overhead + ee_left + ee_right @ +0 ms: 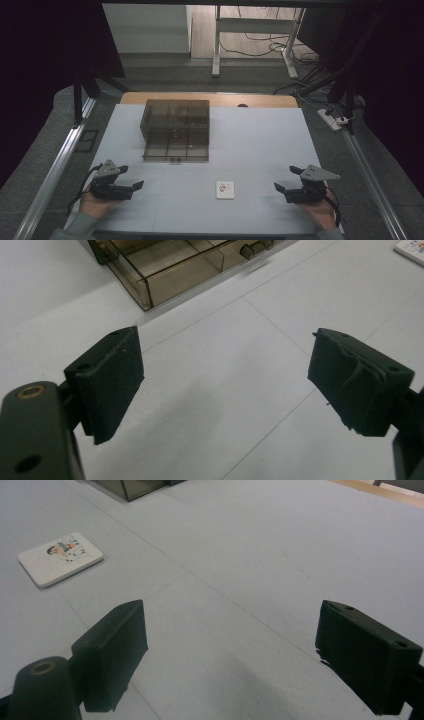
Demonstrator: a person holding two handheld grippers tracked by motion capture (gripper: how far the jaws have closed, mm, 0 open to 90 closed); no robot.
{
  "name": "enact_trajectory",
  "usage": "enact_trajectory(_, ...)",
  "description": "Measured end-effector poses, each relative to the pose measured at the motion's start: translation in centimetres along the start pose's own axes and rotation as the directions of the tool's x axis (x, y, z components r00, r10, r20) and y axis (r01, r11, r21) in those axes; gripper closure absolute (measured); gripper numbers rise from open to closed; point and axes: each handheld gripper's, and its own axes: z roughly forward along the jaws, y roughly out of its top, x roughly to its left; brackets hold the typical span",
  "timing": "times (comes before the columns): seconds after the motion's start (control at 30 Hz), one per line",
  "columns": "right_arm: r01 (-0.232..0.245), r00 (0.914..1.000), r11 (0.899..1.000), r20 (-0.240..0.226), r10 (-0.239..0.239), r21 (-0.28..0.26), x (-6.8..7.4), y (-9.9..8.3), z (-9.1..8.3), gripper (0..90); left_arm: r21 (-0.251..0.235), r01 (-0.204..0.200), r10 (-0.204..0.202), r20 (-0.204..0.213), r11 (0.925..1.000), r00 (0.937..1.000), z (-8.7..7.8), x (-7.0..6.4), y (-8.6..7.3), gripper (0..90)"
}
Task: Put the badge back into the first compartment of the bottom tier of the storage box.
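Note:
A smoky transparent drawer box [175, 129] stands at the back left of the white table; its corner [165, 270] appears in the left gripper view. A small white card with a cartoon picture [225, 190] lies flat near the front middle, and the same card [61, 559] lies at the upper left of the right gripper view. My left gripper [134, 180] rests low at the front left, jaws wide apart, nothing between them [225, 385]. At the front right my right gripper [285, 184] is open as well, empty [235, 650], with the card to its left.
The white table [260, 145] has a wooden strip along its far edge. Metal rails run down both sides. Beyond it are a desk frame [255, 35], floor cables and a power strip [331, 120].

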Motion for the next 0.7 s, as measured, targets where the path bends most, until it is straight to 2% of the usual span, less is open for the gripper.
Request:
enact_trajectory(0.3,0.008,1.0000,1.000,0.002,-0.008,0.003,0.1,0.0,0.0,13.8,-0.009,-0.009,0.010,0.001,0.9999,1.0000,0.0,-0.2,0.1,14.8)
enact_trajectory(0.47,0.009,1.0000,1.000,-0.003,-0.009,0.000,0.0,0.0,0.1,13.9,-0.026,-0.059,0.059,0.000,0.9979,0.9983,0.1,-1.0,0.7,16.2)
enact_trajectory(0.7,0.015,0.9999,1.000,-0.007,-0.015,0.009,0.1,0.1,0.4,14.3,-0.029,-0.055,0.056,0.016,0.9981,0.9983,0.5,-1.1,1.4,16.2)
